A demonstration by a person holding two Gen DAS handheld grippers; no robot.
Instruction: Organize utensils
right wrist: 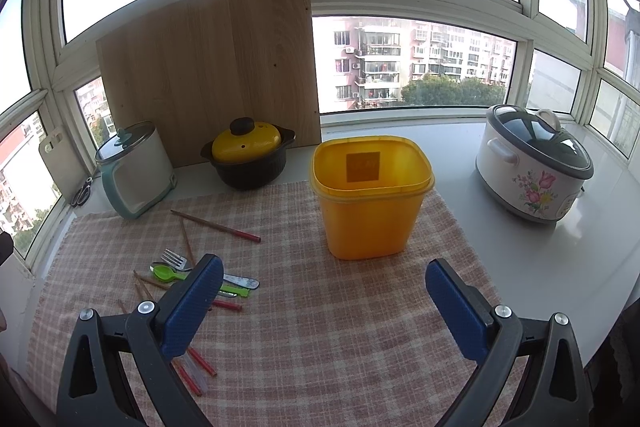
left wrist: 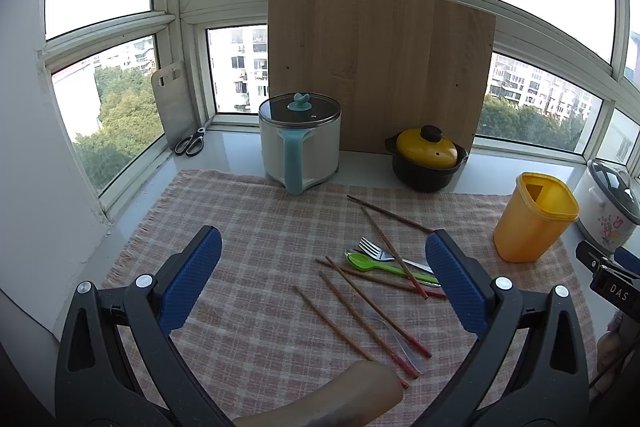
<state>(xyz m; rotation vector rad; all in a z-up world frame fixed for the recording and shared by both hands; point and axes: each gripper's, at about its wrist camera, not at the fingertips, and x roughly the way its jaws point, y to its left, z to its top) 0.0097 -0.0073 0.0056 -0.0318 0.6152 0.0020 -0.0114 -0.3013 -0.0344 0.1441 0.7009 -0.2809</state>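
Observation:
Several brown chopsticks with red tips (left wrist: 360,319) (right wrist: 216,225) lie scattered on the checked cloth (left wrist: 248,227) (right wrist: 340,327). Among them lie a metal fork (left wrist: 374,249) (right wrist: 174,259), a green spoon (left wrist: 370,263) (right wrist: 166,272) and a clear plastic utensil (left wrist: 394,337). An empty yellow tub (left wrist: 534,217) (right wrist: 370,195) stands upright at the right of the cloth. My left gripper (left wrist: 323,269) hovers open above the utensils, holding nothing. My right gripper (right wrist: 324,297) is open in front of the tub, with the utensils by its left finger.
A white pot with a teal handle (left wrist: 300,143) (right wrist: 134,173), a black pot with a yellow lid (left wrist: 426,157) (right wrist: 248,155) and a wooden board (left wrist: 376,67) stand at the back. A flowered rice cooker (right wrist: 534,165) sits right; scissors (left wrist: 191,143) and a small board (left wrist: 174,103) sit left.

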